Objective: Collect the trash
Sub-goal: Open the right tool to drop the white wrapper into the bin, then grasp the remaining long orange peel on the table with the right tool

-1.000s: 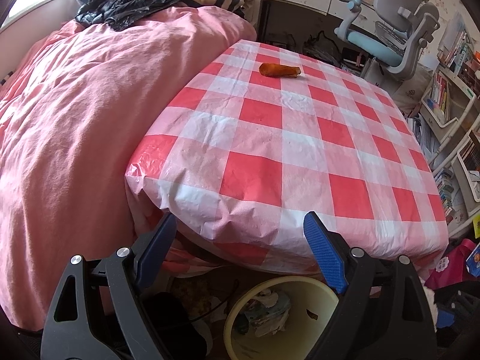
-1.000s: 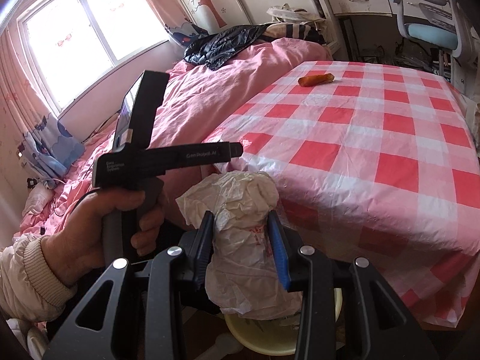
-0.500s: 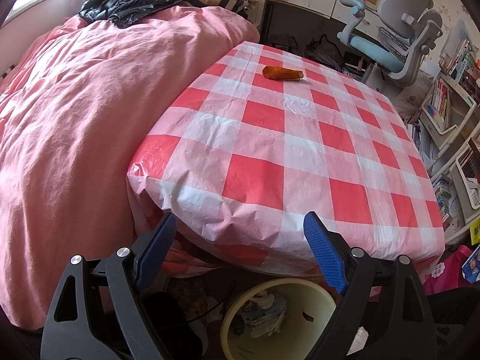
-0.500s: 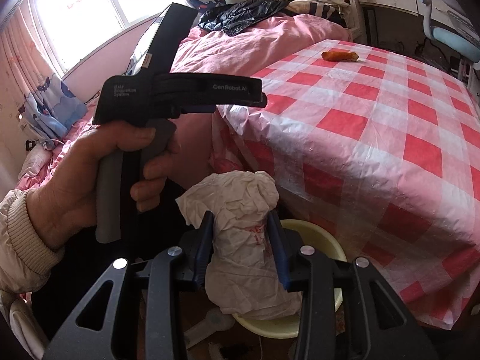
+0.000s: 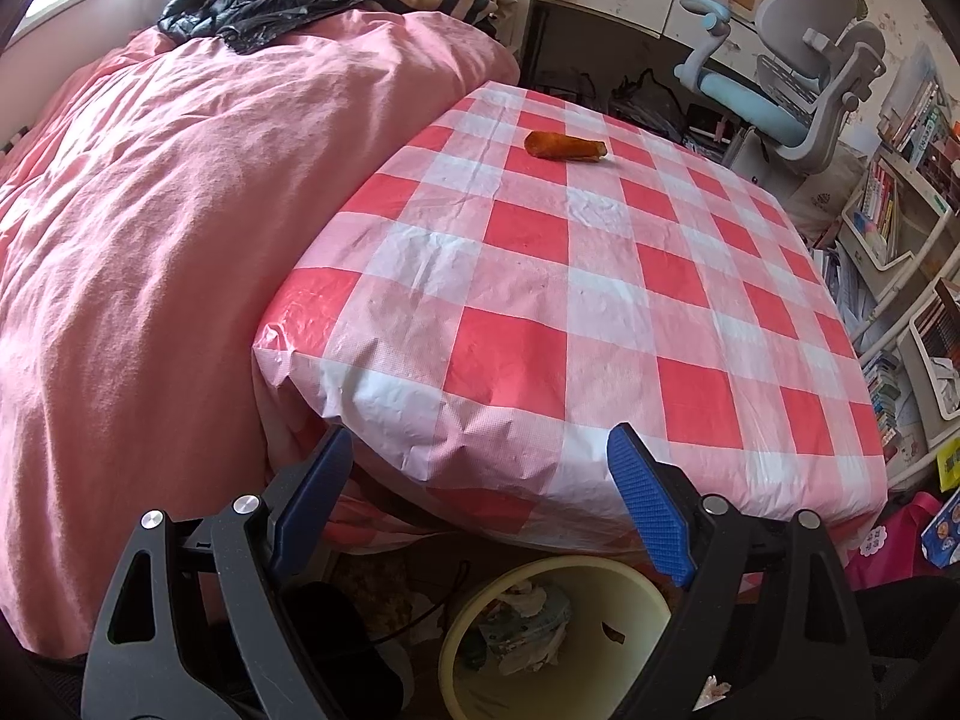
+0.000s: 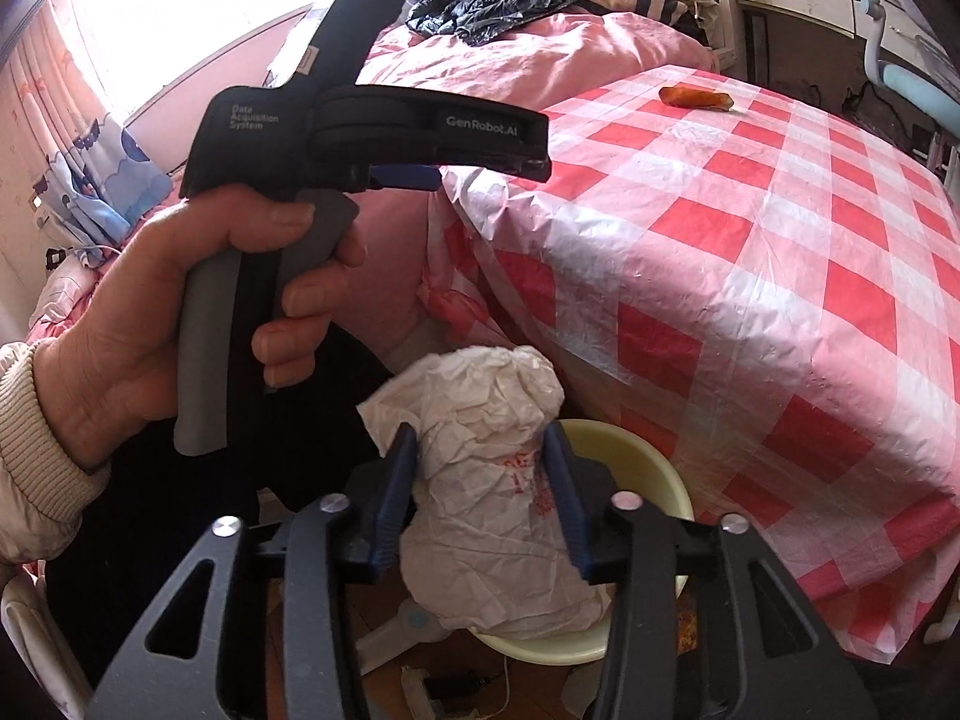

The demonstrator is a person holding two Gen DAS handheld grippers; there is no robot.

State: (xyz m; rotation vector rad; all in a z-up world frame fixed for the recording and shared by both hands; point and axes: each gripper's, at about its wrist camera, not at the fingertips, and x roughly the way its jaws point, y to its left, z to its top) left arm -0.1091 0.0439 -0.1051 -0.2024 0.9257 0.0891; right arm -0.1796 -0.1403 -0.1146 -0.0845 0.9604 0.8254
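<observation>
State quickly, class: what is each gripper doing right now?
Left gripper: jaws open, empty.
Right gripper: jaws opening, crumpled white bag between them, above the yellow bin.

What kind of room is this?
Most likely a bedroom that doubles as a study: a bed with a pink duvet, a desk chair by drawers, and crowded bookshelves.

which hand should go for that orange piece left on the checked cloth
Left. The left claw is open and empty, facing the orange piece. The right claw is opening around crumpled paper over the bin.
</observation>
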